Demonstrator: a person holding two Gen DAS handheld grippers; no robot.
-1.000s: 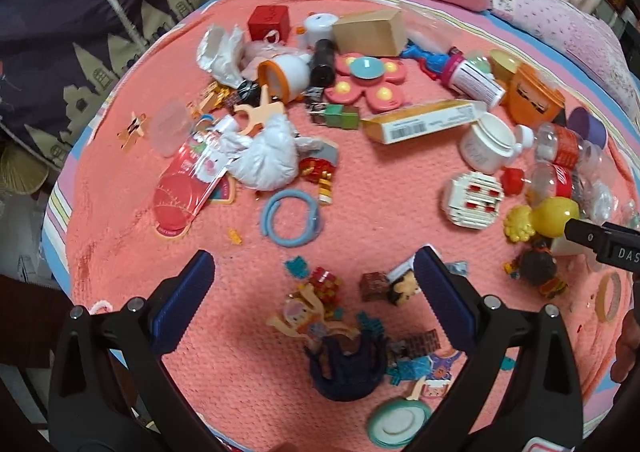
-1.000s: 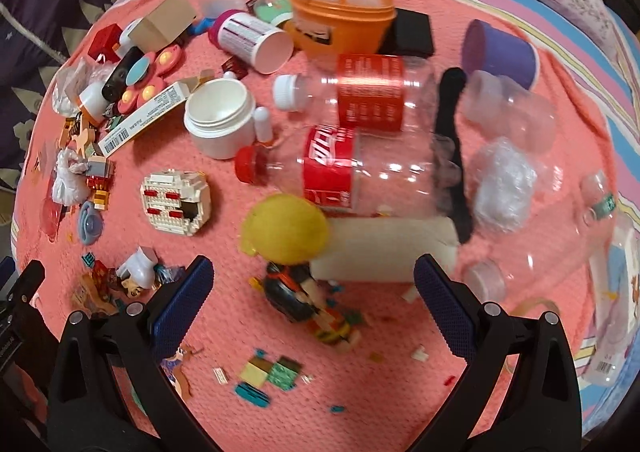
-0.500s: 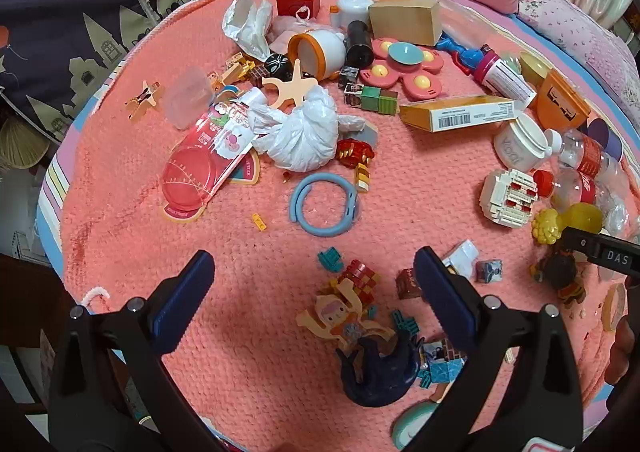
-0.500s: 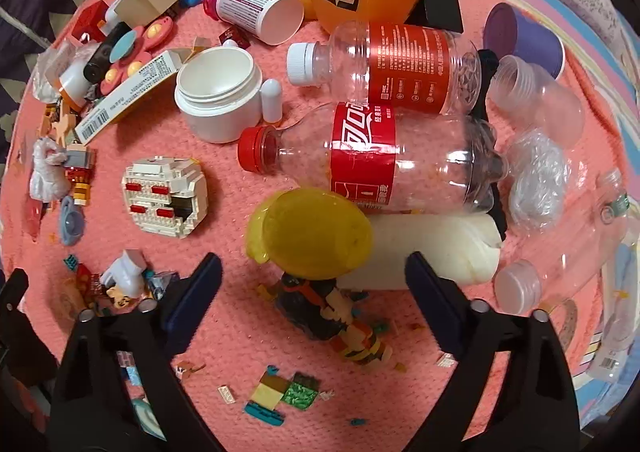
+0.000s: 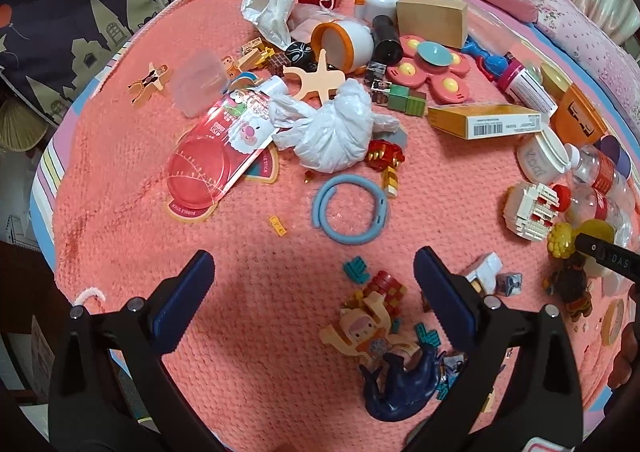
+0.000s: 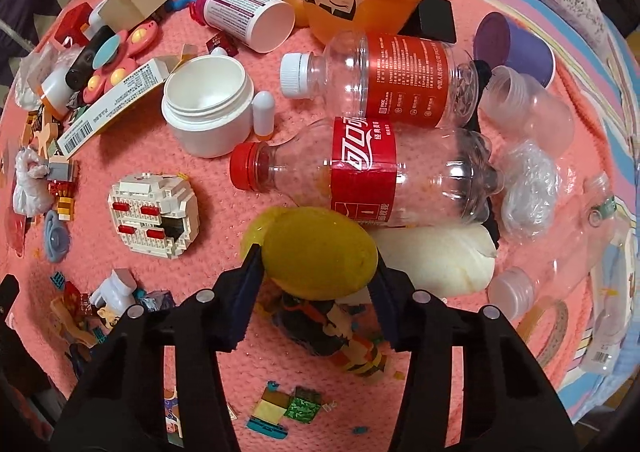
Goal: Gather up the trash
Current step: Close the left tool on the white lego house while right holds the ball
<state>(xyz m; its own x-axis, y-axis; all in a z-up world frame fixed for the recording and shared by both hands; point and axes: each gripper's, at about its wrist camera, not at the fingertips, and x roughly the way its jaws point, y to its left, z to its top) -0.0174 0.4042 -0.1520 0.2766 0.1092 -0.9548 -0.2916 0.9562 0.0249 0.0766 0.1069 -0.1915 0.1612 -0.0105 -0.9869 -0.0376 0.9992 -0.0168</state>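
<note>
Trash still litters nearly the whole coral blanket (image 5: 120, 156): two clear bottles (image 6: 400, 172) and a torn wrapper (image 5: 216, 156) lie uncollected, so collecting looks barely begun. Right gripper (image 6: 316, 276), near the blanket's right edge, has its jaws closed against a yellow squishy lump (image 6: 320, 252). Left gripper (image 5: 314, 284) hangs wide open and empty over the bare near-left patch, the only free room.

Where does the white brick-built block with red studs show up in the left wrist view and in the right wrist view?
Left wrist view: the white brick-built block with red studs lies at the right edge, left of the red bottle cap.
Right wrist view: it lies left of centre, left of the right gripper closed on the yellow egg-shaped object.
Shared landmark: the clear bottle with the red label and red cap, also at the left wrist view's right edge.
</note>
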